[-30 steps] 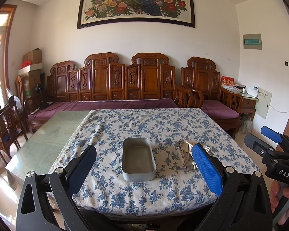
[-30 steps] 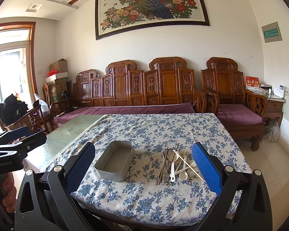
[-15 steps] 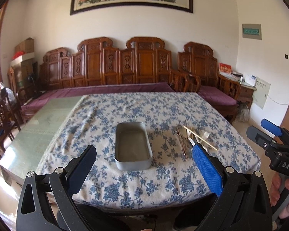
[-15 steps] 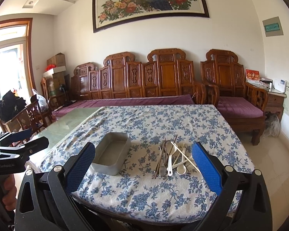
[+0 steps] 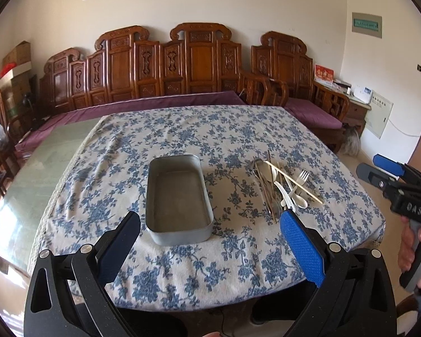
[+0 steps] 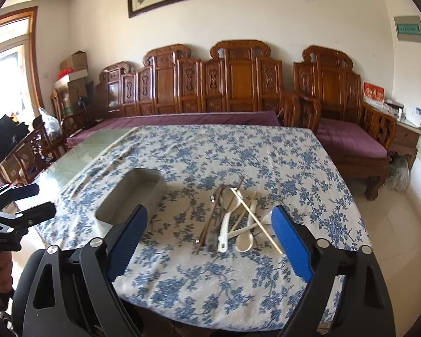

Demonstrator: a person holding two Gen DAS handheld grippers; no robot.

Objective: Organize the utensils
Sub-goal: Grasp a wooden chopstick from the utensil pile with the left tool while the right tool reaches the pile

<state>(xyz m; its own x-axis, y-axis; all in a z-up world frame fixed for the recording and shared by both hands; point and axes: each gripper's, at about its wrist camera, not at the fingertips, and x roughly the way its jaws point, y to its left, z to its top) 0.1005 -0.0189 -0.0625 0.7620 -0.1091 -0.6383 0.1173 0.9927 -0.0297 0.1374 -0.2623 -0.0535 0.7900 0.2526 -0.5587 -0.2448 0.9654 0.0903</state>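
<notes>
On the cloth-covered desk [image 5: 182, 129] the utensil pile [image 6: 235, 219] lies just beside the empty metal tin [image 5: 178, 196], and one piece, probably a white spoon [image 6: 224, 233], is best singled out from the crossed chopsticks before lifting. The right claw [image 6: 209, 241] is spread wide, its jaws closing on nothing, well short of the pile; the left claw [image 5: 210, 241] is held apart, empty.

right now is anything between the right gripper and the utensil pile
Nothing visible: only bare tablecloth lies between the right gripper and the utensil pile. Its fingers are closing with nothing between them.
</notes>
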